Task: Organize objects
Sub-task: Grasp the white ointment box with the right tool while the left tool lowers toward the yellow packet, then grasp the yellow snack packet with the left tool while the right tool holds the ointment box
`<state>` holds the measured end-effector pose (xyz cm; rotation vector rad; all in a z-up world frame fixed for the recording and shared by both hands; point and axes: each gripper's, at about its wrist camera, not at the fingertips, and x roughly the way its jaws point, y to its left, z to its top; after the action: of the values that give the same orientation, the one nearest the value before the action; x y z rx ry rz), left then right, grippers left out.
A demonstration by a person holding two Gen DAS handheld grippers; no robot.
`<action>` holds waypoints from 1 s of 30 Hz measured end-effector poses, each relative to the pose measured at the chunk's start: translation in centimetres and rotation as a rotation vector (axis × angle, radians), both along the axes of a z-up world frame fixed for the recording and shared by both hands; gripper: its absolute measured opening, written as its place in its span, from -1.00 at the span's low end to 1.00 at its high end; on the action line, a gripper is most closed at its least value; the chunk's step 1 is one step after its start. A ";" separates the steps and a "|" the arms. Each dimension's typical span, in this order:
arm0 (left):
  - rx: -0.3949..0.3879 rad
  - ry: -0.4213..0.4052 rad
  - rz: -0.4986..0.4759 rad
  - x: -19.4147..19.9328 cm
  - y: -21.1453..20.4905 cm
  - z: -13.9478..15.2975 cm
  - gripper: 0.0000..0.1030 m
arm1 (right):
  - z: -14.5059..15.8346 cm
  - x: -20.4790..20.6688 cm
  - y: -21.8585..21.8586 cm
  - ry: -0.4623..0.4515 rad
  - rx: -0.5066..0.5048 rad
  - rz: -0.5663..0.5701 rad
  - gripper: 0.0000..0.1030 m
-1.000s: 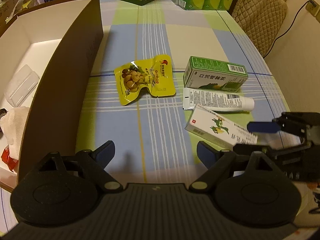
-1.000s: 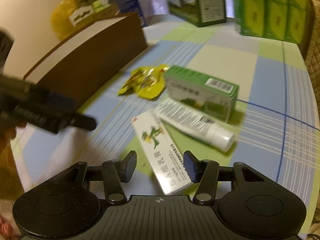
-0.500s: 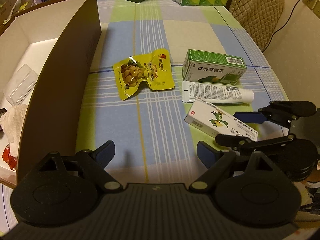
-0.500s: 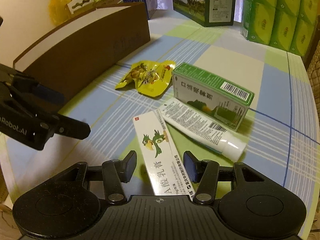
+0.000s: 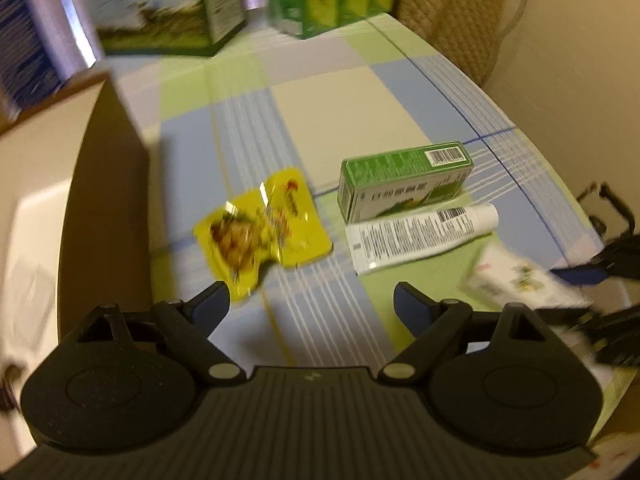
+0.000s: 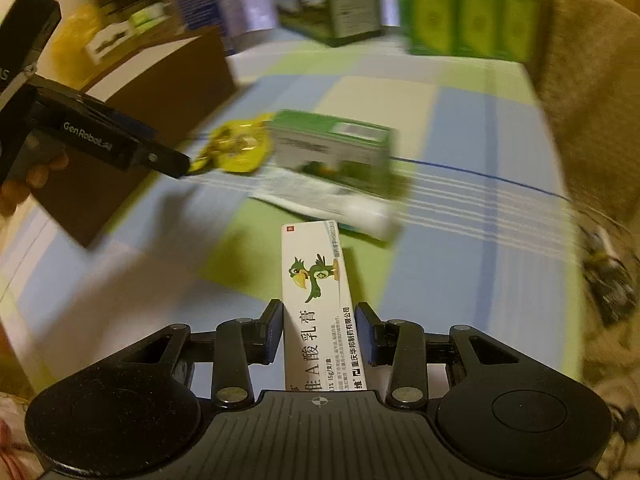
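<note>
Right gripper clamped on the long white ointment carton, carton sticking straight out ahead between the jaws. Left gripper jaws wide, empty. Ahead of left jaws: crinkly yellow snack pouch, green carton, white tube. Brown cardboard box to their left.

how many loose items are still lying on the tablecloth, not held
3: the yellow snack pouch nearest the brown box, the green carton behind the white tube. More may be hidden.
</note>
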<state>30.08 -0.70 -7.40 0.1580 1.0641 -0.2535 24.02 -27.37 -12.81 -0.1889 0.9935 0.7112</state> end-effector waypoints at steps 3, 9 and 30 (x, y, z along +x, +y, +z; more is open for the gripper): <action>0.075 0.008 -0.086 1.9 -0.8 -0.5 0.69 | 0.5 0.3 -2.6 -0.008 -0.008 -0.088 -0.30; 0.123 0.048 -0.174 6.2 -1.0 -2.1 0.69 | 0.7 1.5 -6.8 -0.004 -0.004 -0.274 -0.30; 0.122 0.215 -0.350 9.3 -1.3 -6.7 0.64 | 0.0 3.2 -10.2 0.058 0.051 -0.449 -0.30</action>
<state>39.43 -1.98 -14.08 0.4365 1.2642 -0.5301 27.26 -37.52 -12.84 0.0999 1.0264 0.3317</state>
